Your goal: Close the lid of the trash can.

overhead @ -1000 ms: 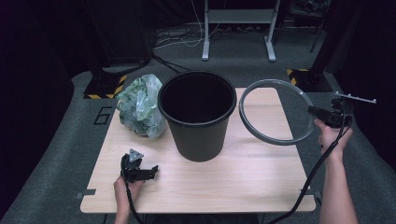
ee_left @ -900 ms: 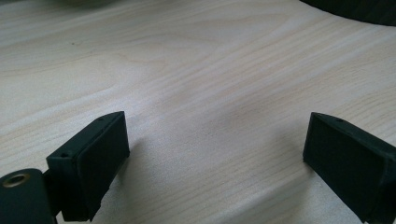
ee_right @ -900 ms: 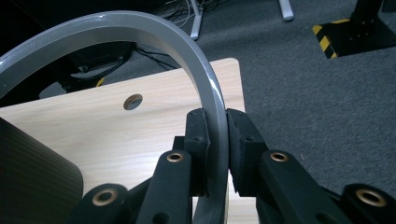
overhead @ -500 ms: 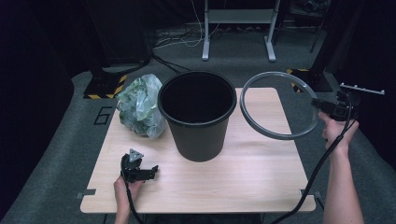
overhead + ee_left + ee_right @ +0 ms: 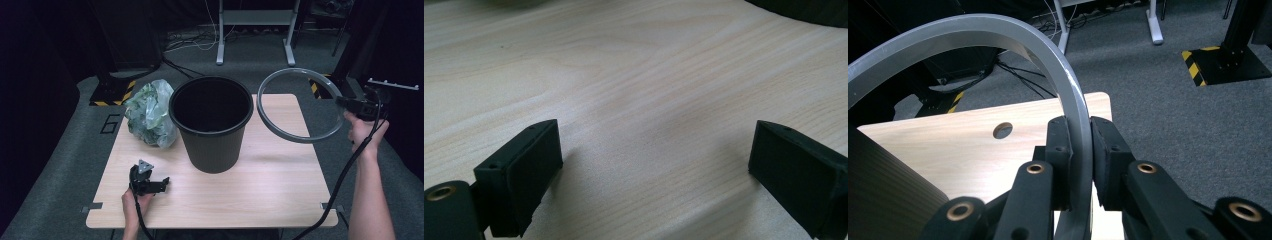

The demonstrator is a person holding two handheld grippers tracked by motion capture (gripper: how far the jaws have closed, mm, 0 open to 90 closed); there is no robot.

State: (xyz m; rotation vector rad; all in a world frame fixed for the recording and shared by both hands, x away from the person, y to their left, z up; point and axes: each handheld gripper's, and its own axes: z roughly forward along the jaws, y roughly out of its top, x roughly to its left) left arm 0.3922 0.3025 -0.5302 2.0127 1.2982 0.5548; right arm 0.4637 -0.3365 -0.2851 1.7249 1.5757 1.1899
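Right gripper (image 5: 350, 104) fingers clamp ring (image 5: 280, 129) by its thin edge; may pivot or strike bin (image 5: 212, 125). Left gripper (image 5: 159, 184) released on tabletop (image 5: 270, 185).

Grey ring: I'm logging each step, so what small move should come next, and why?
Probably carry the grey ring left toward the black bucket. The right gripper is clamped on the ring's band, holding it in the air beside the bucket's open rim, while the left gripper rests open on the table.
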